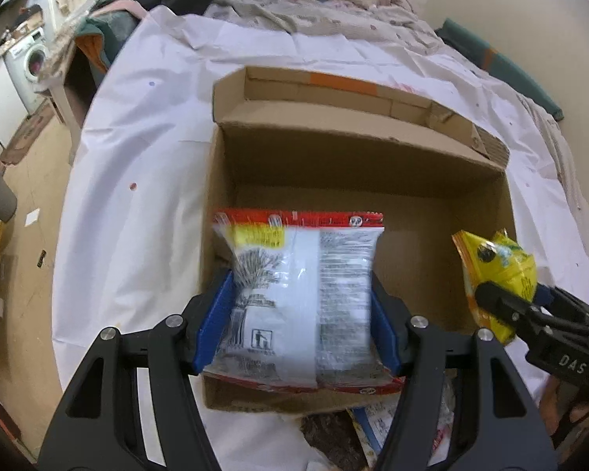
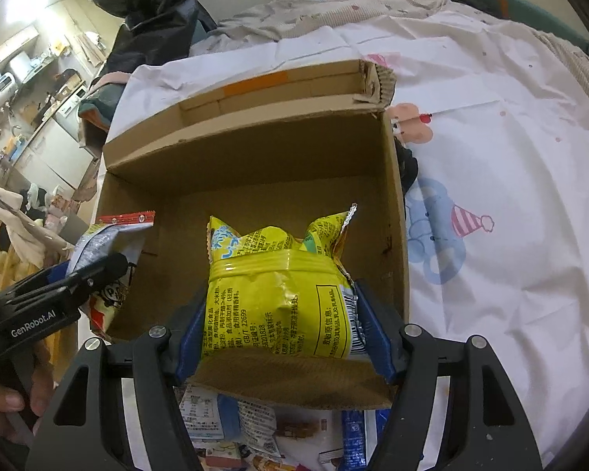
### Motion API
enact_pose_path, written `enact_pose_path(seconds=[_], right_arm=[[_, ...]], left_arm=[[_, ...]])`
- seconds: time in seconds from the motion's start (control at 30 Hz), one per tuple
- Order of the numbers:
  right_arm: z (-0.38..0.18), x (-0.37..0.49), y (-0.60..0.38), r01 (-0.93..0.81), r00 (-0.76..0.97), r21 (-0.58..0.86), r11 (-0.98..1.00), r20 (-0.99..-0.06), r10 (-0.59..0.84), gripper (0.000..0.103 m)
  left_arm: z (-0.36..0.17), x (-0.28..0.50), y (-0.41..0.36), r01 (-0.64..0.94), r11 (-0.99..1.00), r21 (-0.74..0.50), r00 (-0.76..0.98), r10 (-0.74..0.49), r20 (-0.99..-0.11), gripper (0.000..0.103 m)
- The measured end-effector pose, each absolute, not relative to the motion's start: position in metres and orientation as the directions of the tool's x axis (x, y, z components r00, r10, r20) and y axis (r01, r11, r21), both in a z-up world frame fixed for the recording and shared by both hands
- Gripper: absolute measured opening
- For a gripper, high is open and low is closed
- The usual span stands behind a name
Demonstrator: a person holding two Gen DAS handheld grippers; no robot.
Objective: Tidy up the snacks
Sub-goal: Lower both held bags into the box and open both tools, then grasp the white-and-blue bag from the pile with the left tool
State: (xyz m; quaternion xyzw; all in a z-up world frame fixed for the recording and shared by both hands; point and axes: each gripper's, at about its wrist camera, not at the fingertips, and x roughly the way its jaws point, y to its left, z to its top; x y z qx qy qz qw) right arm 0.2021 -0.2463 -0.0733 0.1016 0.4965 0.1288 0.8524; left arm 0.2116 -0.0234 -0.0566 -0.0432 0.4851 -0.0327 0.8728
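A white snack bag with red edges (image 1: 302,298) hangs over the near left part of an open cardboard box (image 1: 357,165), and my left gripper (image 1: 300,314) is shut on its sides with the blue pads. A crinkled yellow snack bag (image 2: 278,298) is held above the box's (image 2: 255,157) near right part, my right gripper (image 2: 280,325) shut on it. The left wrist view shows the yellow bag (image 1: 498,271) at right in the other gripper. The right wrist view shows the white bag (image 2: 106,243) at left. The box floor looks bare.
The box sits on a white sheet (image 1: 145,149) over a bed, its far flap (image 1: 333,90) folded back. Several more snack packets (image 2: 231,428) lie on the sheet in front of the box. Crumpled bedding (image 1: 318,11) lies beyond. A hand (image 2: 4,396) shows at lower left.
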Motion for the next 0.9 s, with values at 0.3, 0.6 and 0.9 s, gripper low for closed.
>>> enact_pose_path(seconds=[0.3,0.6,0.9], right_arm=[[-0.082,0.204,-0.251,-0.101,0.451,0.311,0.945,-0.832,0.322,0.072],[-0.075,0.203,-0.252,-0.113,0.465,0.348,0.931,-0.809,0.359,0.091],[-0.066,0.198,-0.256,-0.127,0.482,0.349,0.929,-0.796,0.365,0.091]], left_arm=[[-0.057,0.215,-0.029,0.033,0.992,-0.121,0.506,-0.121,-0.854,0.066],[-0.046,0.202,-0.032,0.058,0.989,-0.137,0.536,-0.147,-0.832,0.088],[-0.045,0.195,-0.03,0.05,0.991,-0.127,0.541,-0.134,-0.83,0.088]])
